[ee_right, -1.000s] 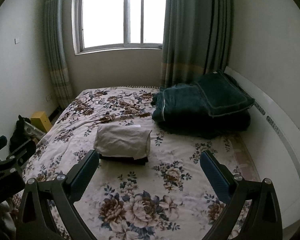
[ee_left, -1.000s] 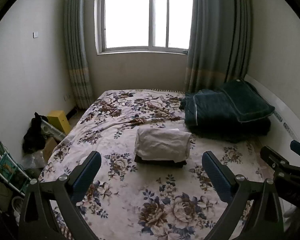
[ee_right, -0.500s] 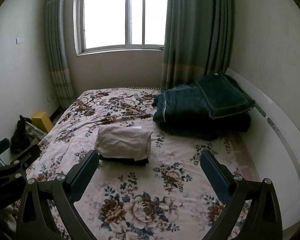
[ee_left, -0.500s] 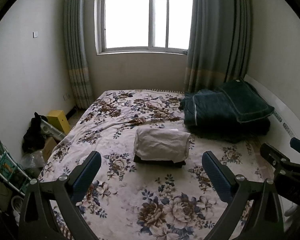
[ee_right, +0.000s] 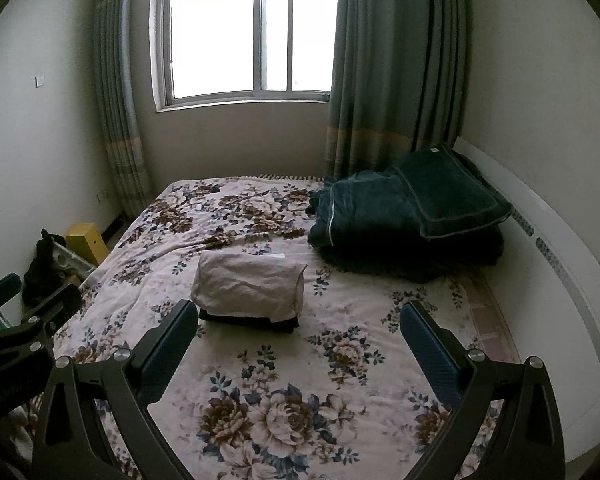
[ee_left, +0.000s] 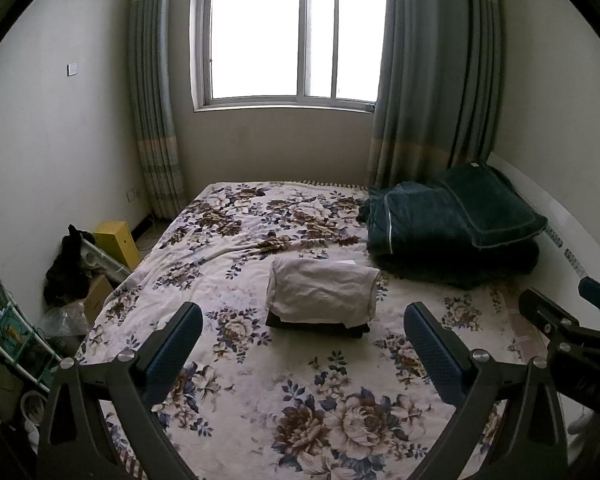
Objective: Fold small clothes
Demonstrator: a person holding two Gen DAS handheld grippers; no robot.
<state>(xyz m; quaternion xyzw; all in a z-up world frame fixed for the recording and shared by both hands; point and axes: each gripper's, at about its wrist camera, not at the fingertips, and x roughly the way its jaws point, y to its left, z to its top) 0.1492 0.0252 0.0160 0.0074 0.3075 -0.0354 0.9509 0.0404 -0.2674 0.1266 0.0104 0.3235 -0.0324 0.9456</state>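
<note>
Beige folded cloth lay mid-bed atop a dark garment, nearer the headboard side of the bed. Left gripper & right gripper both hung wide open, empty, well back. Looked soft, light, floppy; prob. best pinched at edge corners.

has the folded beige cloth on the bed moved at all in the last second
No. In the left wrist view the folded beige cloth lies on the dark garment, just left of the dark green bedding, as before. Small image shifts match camera drift.
</note>
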